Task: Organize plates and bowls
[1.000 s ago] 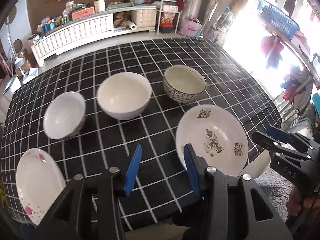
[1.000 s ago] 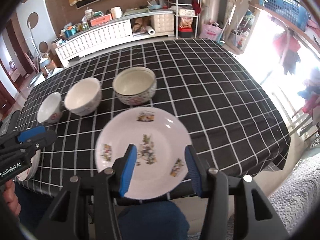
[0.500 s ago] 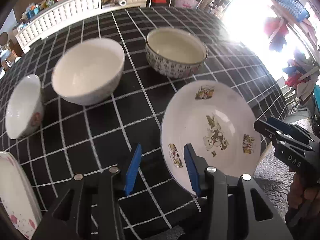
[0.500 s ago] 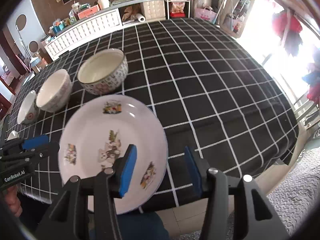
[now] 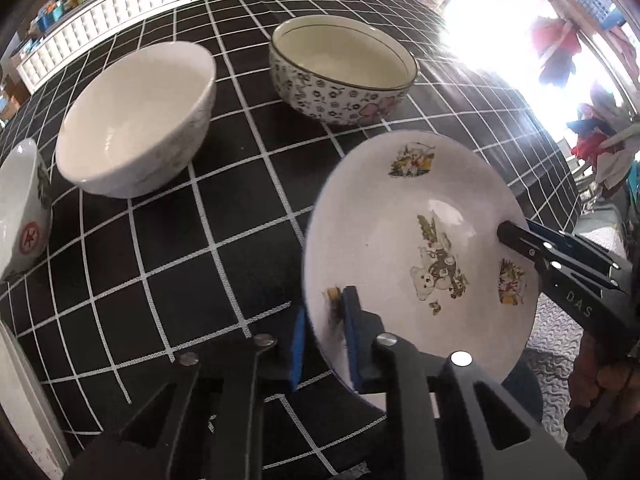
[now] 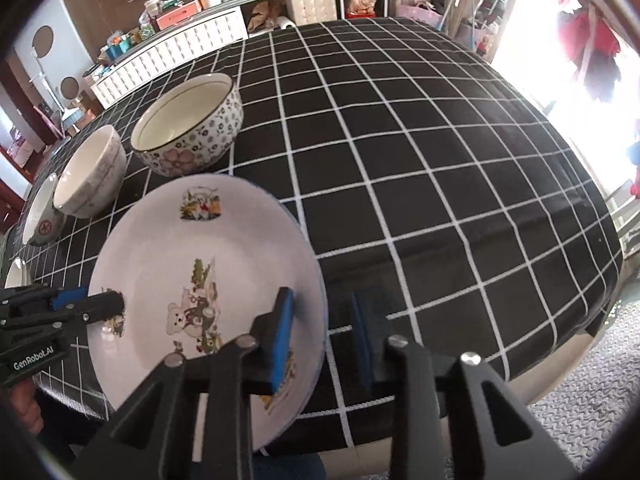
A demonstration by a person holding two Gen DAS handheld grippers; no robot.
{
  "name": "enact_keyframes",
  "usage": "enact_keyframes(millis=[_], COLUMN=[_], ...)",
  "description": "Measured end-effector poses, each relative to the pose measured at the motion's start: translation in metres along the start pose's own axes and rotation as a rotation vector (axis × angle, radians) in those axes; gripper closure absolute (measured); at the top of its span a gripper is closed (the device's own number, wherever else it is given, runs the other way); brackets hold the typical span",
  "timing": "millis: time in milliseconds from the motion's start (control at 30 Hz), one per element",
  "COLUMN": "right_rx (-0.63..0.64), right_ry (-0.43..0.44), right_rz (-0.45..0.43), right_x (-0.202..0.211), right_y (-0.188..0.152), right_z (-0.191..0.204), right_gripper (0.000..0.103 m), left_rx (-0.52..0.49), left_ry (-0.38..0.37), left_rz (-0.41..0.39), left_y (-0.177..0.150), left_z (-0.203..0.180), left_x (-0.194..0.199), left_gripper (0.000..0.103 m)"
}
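Note:
A white plate with bear pictures [image 5: 420, 240] is lifted at the table's near edge; it also shows in the right wrist view [image 6: 192, 280]. My left gripper [image 5: 326, 340] is shut on its left rim. My right gripper [image 6: 326, 340] straddles its right rim with a gap to the outer pad. A floral bowl [image 5: 340, 68], a plain white bowl [image 5: 136, 120] and a small white bowl [image 5: 20, 208] stand in a row behind it. A second plate's edge [image 5: 16, 400] shows at far left.
The table has a black cloth with white grid lines [image 6: 420, 140]. A white sideboard with clutter [image 6: 180, 36] and shelves stand behind it. A bright window is at the right.
The left gripper moved onto the plate's left rim and shut on it. The right gripper moved so its fingers straddle the right rim. The plate has tilted up.

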State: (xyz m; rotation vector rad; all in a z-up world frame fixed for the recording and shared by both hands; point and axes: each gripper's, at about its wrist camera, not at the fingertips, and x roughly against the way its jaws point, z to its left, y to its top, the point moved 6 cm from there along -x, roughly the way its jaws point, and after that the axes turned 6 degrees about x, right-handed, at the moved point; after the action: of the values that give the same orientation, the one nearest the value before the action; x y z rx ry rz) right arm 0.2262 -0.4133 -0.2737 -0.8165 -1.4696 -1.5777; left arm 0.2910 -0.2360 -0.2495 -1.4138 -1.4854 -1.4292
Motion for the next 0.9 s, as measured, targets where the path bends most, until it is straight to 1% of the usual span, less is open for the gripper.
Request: enact_keyframes(millis=[33, 67, 133, 300, 433, 500, 700, 900], right_rx=[0.006, 0.013, 0.015, -0.009, -0.025, -0.029, -0.002, 0.048], right_ry=[0.004, 0.006, -0.003, 0.008, 0.027, 0.028, 0.020, 0.043], right_rz=[-0.003, -0.006, -0.009, 0.004, 0.014, 0.007, -0.018, -0.044], right_x=[0.001, 0.002, 0.003, 0.004, 0.008, 0.014, 0.035, 0.053], right_y=[0.000, -0.001, -0.001, -0.003, -0.005, -0.006, 0.000, 0.006], right_z=[0.002, 0.004, 0.005, 0.005, 0.005, 0.007, 0.029, 0.072], right_gripper=[0.082, 0.083, 0.083, 0.084, 0.084, 0.084, 0.084, 0.084], left_rx=[0.006, 0.013, 0.019, 0.035, -0.007, 0.000, 0.033, 0.084], left_ry=[0.001, -0.003, -0.007, 0.006, 0.014, 0.012, 0.005, 0.027], left_rz=[-0.002, -0.003, -0.005, 0.000, -0.022, -0.024, -0.059, -0.108], left_y=[0.000, 0.000, 0.000, -0.004, -0.011, -0.013, -0.020, -0.029], left_z=[0.000, 0.000, 0.000, 0.000, -0.002, -0.001, 0.015, 0.053], left_x=[0.000, 0.000, 0.000, 0.001, 0.012, 0.017, 0.044, 0.079], left_gripper=[0.088, 0.088, 0.088, 0.089, 0.088, 0.088, 0.088, 0.088])
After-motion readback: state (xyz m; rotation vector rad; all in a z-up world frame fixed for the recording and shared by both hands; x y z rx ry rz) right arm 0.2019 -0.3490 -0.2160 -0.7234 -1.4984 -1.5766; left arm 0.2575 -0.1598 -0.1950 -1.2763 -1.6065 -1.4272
